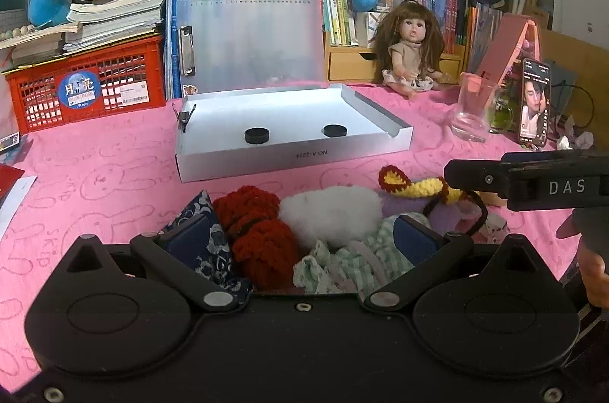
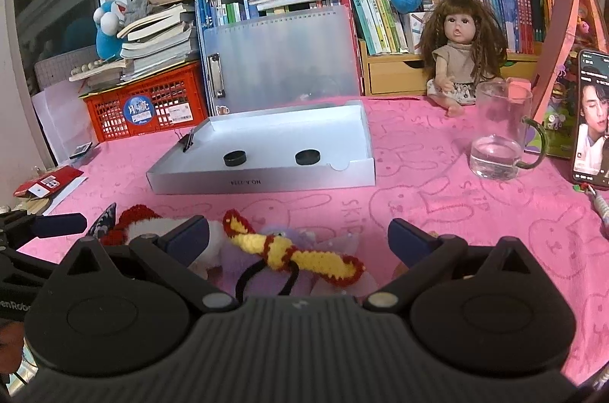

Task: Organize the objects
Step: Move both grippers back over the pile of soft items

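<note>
Hair accessories lie heaped at the tabletop's near edge; my left gripper and right gripper gape wide, holding nothing. Next, I'd pinch the yellow crochet bow for the white box.

Both tongs are held low and level, side by side, fingers spread wide apart. The left tongs sit just beside the right tongs, neither gripping anything.

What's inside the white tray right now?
The white tray holds two black round discs; a binder clip grips its left wall. Its near wall hides the floor strip just behind it.
</note>
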The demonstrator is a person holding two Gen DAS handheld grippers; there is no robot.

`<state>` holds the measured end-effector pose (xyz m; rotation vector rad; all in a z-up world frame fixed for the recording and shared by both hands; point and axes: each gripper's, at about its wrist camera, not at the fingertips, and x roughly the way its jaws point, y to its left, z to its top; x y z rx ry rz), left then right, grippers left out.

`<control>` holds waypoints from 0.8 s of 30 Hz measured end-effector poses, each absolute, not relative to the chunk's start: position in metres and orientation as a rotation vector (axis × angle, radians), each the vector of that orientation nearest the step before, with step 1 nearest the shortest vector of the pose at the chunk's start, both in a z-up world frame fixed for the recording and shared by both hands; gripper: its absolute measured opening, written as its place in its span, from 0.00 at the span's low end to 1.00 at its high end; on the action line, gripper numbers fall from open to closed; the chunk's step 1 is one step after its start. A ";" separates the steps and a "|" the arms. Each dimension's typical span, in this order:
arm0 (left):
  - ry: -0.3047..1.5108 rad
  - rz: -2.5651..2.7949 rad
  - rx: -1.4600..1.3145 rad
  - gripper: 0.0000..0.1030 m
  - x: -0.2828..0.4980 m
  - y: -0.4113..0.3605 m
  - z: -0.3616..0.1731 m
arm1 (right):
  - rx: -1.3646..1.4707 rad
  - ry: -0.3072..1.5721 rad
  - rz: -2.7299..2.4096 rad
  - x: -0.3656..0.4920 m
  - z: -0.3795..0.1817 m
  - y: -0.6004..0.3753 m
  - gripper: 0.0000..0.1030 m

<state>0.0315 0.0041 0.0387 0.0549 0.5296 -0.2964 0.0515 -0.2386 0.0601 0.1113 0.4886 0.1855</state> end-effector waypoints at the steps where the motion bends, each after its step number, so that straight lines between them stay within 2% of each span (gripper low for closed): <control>1: 0.529 -0.298 0.058 1.00 0.031 0.004 0.038 | 0.107 0.491 0.186 0.051 0.059 -0.238 1.00; 24: 0.541 -0.371 0.055 0.98 0.004 -0.013 0.028 | 0.080 0.487 0.205 0.047 0.052 -0.231 0.98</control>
